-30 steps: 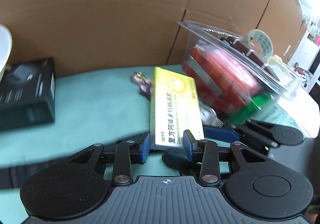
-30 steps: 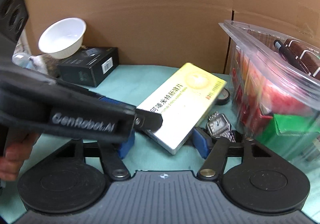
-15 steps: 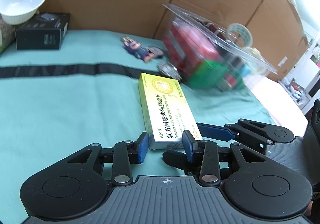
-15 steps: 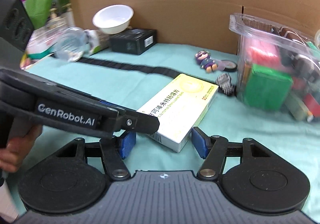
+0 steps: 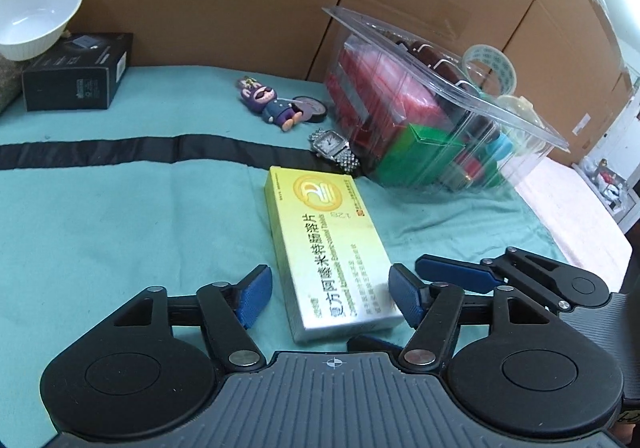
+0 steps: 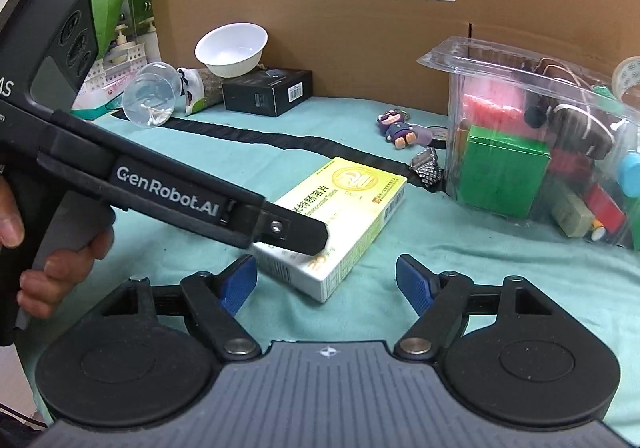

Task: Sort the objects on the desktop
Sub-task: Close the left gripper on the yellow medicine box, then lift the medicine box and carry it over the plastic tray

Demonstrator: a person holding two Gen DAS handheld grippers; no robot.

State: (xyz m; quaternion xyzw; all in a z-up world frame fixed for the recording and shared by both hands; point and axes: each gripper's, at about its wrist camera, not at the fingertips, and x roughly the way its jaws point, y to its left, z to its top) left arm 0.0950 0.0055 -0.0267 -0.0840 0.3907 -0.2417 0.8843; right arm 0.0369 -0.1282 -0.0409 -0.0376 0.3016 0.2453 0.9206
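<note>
Left gripper (image 5: 330, 298): jaws spread, just been opening; blue pads standing clear on either side of the near end of the yellow medicine box (image 5: 326, 248), no pad pressing on it. Right gripper (image 6: 327, 282): jaws likewise spread and just been opening, with the box's near corner between the pads, untouched.

Yellow medicine box lying flat on the teal cloth (image 5: 120, 216), centre of the left wrist frame, just below the wristwatch (image 5: 334, 150). Clear plastic container (image 5: 432, 120) of mixed items at right, lid ajar. Purple toy figure (image 5: 268, 104) above centre, beside a dark tape roll (image 5: 310, 108). Black box (image 5: 76, 78) and white bowl (image 5: 36, 14) at upper left. Cardboard wall (image 5: 224, 4) behind.
</note>
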